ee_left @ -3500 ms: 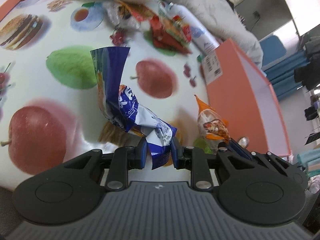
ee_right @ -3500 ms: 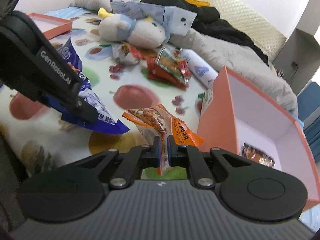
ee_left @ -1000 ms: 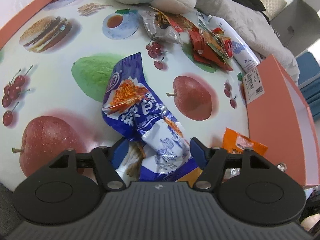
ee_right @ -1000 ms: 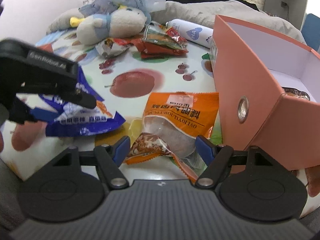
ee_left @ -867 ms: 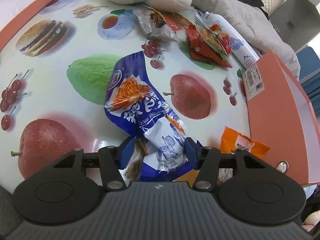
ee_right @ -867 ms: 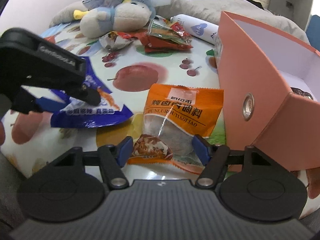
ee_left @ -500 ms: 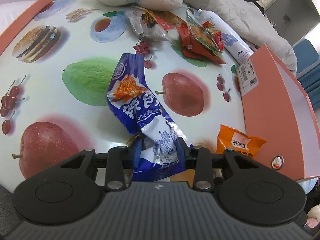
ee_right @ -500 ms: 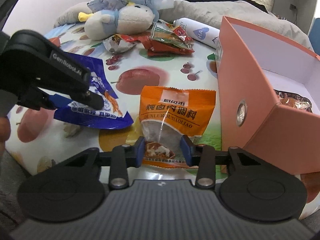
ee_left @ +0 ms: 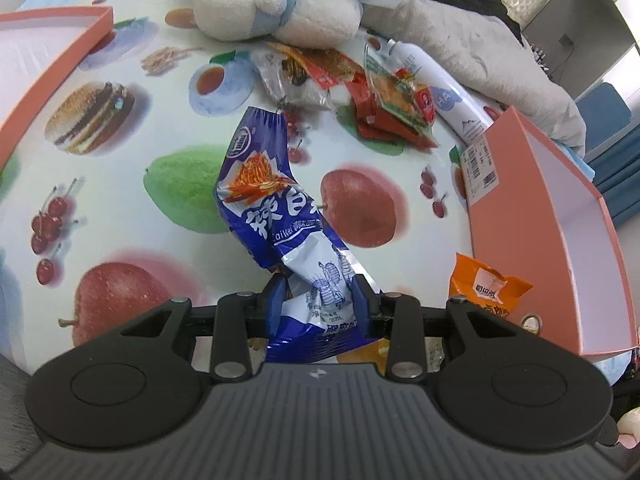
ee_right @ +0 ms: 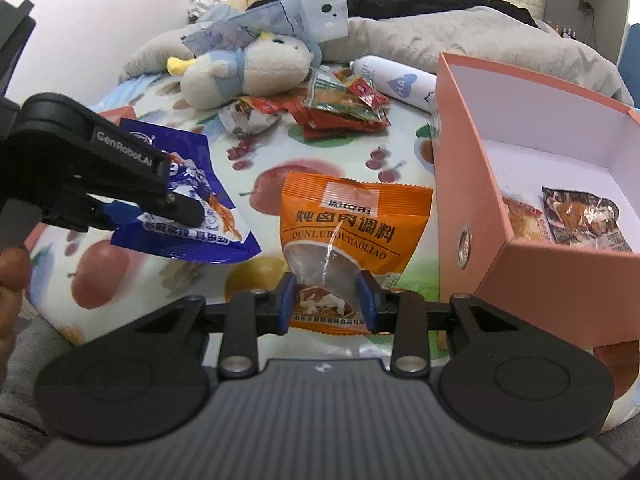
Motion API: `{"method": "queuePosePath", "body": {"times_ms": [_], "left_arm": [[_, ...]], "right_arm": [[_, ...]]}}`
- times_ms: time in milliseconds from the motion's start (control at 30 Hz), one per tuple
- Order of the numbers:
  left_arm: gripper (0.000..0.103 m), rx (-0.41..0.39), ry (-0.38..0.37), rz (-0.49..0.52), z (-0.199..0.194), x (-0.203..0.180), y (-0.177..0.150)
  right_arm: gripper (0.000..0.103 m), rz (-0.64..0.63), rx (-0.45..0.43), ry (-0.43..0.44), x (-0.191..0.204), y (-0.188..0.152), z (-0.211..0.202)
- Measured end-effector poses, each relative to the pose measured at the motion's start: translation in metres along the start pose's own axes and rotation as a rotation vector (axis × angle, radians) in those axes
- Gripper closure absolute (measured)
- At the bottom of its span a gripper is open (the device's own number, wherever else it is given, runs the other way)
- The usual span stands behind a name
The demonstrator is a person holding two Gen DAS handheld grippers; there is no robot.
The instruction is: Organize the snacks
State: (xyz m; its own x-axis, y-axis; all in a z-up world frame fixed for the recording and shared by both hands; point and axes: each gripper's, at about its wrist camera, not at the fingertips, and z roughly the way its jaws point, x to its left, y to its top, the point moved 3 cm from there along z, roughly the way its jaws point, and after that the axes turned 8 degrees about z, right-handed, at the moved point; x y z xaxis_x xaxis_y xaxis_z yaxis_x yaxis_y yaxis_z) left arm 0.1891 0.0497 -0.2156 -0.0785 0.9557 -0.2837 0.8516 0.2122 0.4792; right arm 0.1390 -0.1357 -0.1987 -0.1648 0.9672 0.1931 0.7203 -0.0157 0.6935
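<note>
The blue noodle-snack packet (ee_left: 280,216) is pinched at its lower end between the pads of the left gripper (ee_left: 318,304), and from the right wrist view it appears to hang clear of the fruit-print tablecloth (ee_left: 120,184). The orange seasoning packet (ee_right: 352,232) sits between the pads of the right gripper (ee_right: 327,300), whose jaws are closing on its bottom edge; its upper part looks to lie near the cloth, just beside the open pink box (ee_right: 460,152). That box already holds two wrapped snacks (ee_right: 576,216).

Both grips take only a crumpled end of slick foil, so either packet could slide out during the carry, likeliest the blue one, whose long body hangs well beyond the pads. The orange packet's free end could catch on the box wall if swung over too low, tipping the box or folding the packet outside it. The two grippers work near each other and could collide on the way to the box. Further snacks (ee_left: 384,100), a plush toy (ee_left: 276,8) and a white bottle (ee_left: 440,84) lie beyond, well apart
</note>
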Motion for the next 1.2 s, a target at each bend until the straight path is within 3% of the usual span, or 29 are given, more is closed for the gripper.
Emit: {"method": "queuePosePath", "body": {"times_ms": [533,800,1200], "left_arm": [[0.062,-0.114,-0.031,0.127,-0.06,-0.037,0.039],[0.062,-0.188,-0.045,0.224,-0.084,-0.063,0.066],[0.062,-0.282,-0.131,0.34,-0.12,-0.123,0.1]], "right_arm": [[0.067,0.003,-0.11,0.064,0.001,0.062,-0.044],[0.067,0.019,-0.203,0.04,-0.02,0.104,-0.064],[0.068,0.008,-0.364,-0.016,-0.053,0.161,-0.103]]}}
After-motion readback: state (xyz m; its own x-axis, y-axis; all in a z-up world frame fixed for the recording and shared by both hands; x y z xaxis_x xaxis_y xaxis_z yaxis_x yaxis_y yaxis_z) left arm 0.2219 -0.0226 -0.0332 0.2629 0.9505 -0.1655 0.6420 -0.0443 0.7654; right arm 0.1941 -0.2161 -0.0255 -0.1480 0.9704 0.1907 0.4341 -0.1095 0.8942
